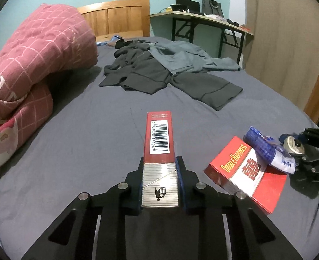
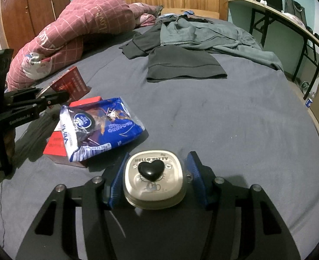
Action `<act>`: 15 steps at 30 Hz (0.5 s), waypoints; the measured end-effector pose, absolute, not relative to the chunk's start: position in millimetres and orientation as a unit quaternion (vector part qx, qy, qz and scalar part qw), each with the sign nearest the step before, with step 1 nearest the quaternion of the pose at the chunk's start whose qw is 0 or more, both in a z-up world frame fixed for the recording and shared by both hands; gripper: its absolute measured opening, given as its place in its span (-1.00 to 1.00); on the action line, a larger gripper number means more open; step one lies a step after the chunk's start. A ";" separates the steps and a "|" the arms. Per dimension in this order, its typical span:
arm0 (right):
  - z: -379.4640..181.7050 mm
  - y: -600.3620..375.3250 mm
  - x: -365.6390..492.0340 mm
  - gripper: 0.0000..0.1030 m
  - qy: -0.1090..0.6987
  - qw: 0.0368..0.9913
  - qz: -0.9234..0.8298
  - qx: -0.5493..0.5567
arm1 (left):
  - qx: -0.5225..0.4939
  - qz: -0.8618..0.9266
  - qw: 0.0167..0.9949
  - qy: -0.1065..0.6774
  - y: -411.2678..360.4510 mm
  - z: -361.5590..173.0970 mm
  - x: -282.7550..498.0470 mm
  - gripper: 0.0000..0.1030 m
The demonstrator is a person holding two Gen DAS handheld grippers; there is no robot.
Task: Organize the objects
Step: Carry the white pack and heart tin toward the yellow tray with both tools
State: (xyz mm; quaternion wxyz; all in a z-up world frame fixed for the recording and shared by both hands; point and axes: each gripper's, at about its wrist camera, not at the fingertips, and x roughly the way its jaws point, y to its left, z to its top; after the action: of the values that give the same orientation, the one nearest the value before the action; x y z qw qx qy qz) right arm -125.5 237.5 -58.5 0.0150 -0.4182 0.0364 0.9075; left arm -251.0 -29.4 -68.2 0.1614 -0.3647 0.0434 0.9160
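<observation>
My left gripper (image 1: pixel 159 179) is shut on a long red carton (image 1: pixel 160 138) with a barcode, held above the grey bed sheet (image 1: pixel 94 151); it also shows in the right wrist view (image 2: pixel 71 84). A red Double Happiness box (image 1: pixel 246 173) lies on the bed to its right, with a blue tissue pack (image 1: pixel 267 149) on top. In the right wrist view the pack (image 2: pixel 98 125) covers the box (image 2: pixel 55 145). My right gripper (image 2: pixel 154 177) is shut on a white Hello Kitty jar (image 2: pixel 154 179) with a black heart on the lid, just right of the pack.
A pink quilt (image 1: pixel 40 49) is bunched at the left of the bed. Dark and grey clothes (image 1: pixel 159 69) lie spread near the wooden headboard (image 1: pixel 120 15). A cluttered desk (image 1: pixel 202 17) stands at the right of the bed. A wardrobe (image 2: pixel 29 6) stands far left.
</observation>
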 end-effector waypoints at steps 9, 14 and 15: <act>-55.3 236.6 -122.9 0.08 0.036 0.018 0.910 -0.412 | -0.365 0.920 0.142 0.031 -34.7 -62.6 -242.8 -0.59; -43.3 238.8 -110.6 0.08 0.051 0.036 0.911 -0.408 | -0.357 0.923 0.137 0.034 -38.7 -42.4 -204.6 -0.59; -40.2 239.4 -107.6 0.08 0.056 0.040 0.910 -0.409 | -0.354 0.925 0.136 0.033 -39.3 -36.3 -192.6 -0.59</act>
State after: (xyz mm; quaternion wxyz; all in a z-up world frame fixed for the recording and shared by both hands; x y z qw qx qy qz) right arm -107.6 239.4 -40.2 0.0398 -0.4086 0.0565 0.9101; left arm -192.6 -39.3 -36.3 0.1365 -0.3539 0.0334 0.9247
